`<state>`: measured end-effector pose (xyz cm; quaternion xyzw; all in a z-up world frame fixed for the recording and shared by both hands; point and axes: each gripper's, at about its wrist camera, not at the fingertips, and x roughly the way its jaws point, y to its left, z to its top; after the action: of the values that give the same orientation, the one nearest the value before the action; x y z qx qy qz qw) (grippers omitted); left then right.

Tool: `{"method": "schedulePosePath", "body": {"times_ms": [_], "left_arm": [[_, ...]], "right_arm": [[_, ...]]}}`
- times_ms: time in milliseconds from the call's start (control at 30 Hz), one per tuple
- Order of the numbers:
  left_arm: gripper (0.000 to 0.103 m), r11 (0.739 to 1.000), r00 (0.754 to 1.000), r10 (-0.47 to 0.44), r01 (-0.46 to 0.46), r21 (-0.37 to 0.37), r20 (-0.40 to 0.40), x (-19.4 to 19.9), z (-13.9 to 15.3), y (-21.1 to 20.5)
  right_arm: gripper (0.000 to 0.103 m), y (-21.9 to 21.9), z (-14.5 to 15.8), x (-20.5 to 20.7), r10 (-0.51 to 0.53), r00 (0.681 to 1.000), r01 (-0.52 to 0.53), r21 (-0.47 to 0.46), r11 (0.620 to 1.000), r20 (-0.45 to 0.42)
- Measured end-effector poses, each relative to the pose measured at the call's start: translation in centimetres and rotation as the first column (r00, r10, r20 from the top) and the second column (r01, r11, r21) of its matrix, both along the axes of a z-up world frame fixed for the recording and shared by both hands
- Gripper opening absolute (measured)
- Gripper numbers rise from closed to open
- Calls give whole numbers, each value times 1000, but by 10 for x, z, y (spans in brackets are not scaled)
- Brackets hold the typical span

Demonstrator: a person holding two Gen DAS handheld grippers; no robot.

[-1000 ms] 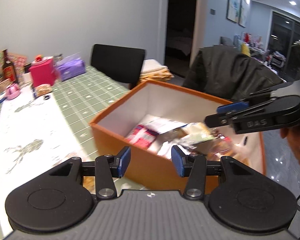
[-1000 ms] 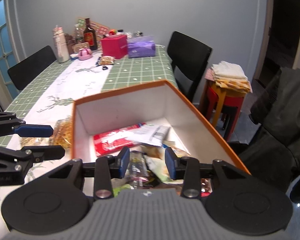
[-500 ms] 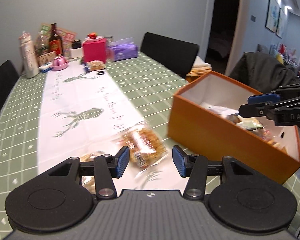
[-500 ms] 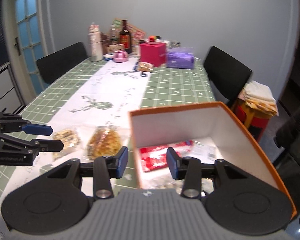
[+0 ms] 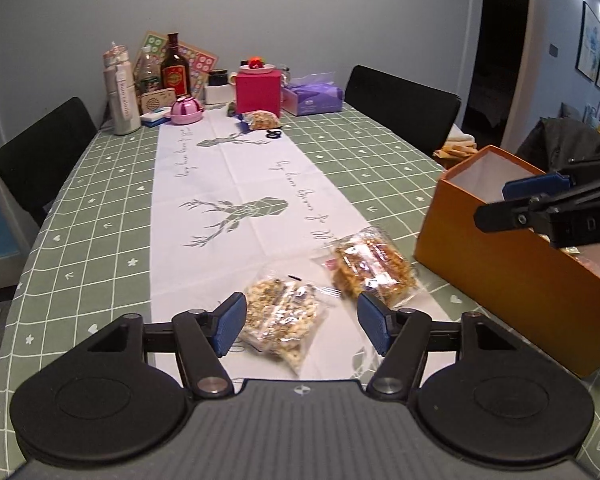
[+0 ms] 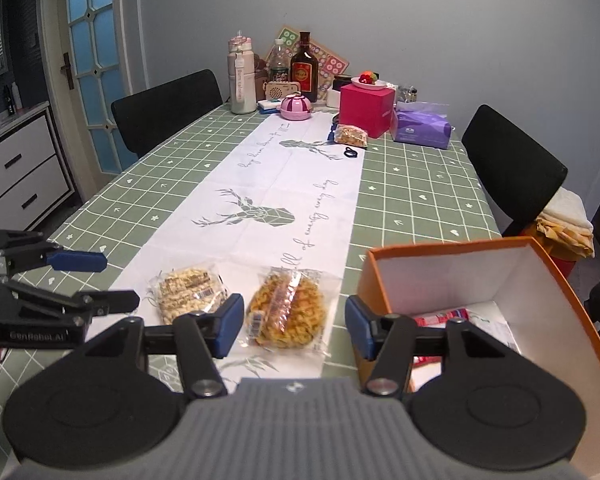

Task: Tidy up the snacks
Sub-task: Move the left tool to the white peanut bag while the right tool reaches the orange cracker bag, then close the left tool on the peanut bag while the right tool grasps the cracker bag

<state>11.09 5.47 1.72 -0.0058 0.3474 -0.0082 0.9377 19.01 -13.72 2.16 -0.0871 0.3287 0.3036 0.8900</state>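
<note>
Facing you: a long bench (image 5: 100, 208) under a green checked cloth with a white deer-print runner down its middle.
Left tongs (image 5: 302, 322): you hold them wide apart and empty, low over the near end of the runner; in your right wrist view they show at the left edge (image 6: 100, 280), also spread.
Right tongs (image 6: 296, 326): you hold them wide apart too, gripping nothing, with one blue pad in front of the box corner.
Pale snack: a clear packet of pale puffed-grain bars (image 5: 282, 314) lies flat on the runner, just ahead of your left tongs and between their pads in that view.
Golden snack: a clear packet of golden fried noodle cake (image 6: 286, 310) lies flat just beside the pale one, between it and the box.
Box: an open orange cardboard box with a white inside (image 6: 448, 268) stands at the bench's right near corner, holding a red wrapper (image 6: 440, 316) and other packets.
Far end: a pink cube box (image 6: 366, 110), a purple tissue pack (image 6: 420, 130), a dark bottle (image 6: 304, 70) and a small nut packet (image 6: 352, 135) stand well apart from your snacks.
</note>
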Motion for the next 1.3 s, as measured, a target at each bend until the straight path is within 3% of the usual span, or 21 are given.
{"method": "schedulePosePath", "body": {"times_ms": [133,267,600,767,1067,1300], "left_arm": [[79,1000,1000,22,-22,-3,-13,9,-9,4],[84,999,1000,17,-16,49,-18,21,-20,0],[86,989,997,-21,32,145,-75,40,-54,-10],[88,988,996,-10,25,155,-94,49,-64,-8],[89,985,993,-9,30,170,-120,63,-79,-6],[96,984,993,-6,27,178,-117,68,-84,-5]], "right_arm": [[64,23,0,15,-24,1000,24,-6,1000,-18],[77,32,-17,28,-85,996,86,29,996,-38],[77,56,-66,47,-96,991,96,0,995,-91],[83,64,-80,55,-125,989,123,-22,992,-81],[83,83,-112,68,-125,989,118,-92,989,-81],[83,91,-130,75,-120,989,108,-136,985,-84]]}}
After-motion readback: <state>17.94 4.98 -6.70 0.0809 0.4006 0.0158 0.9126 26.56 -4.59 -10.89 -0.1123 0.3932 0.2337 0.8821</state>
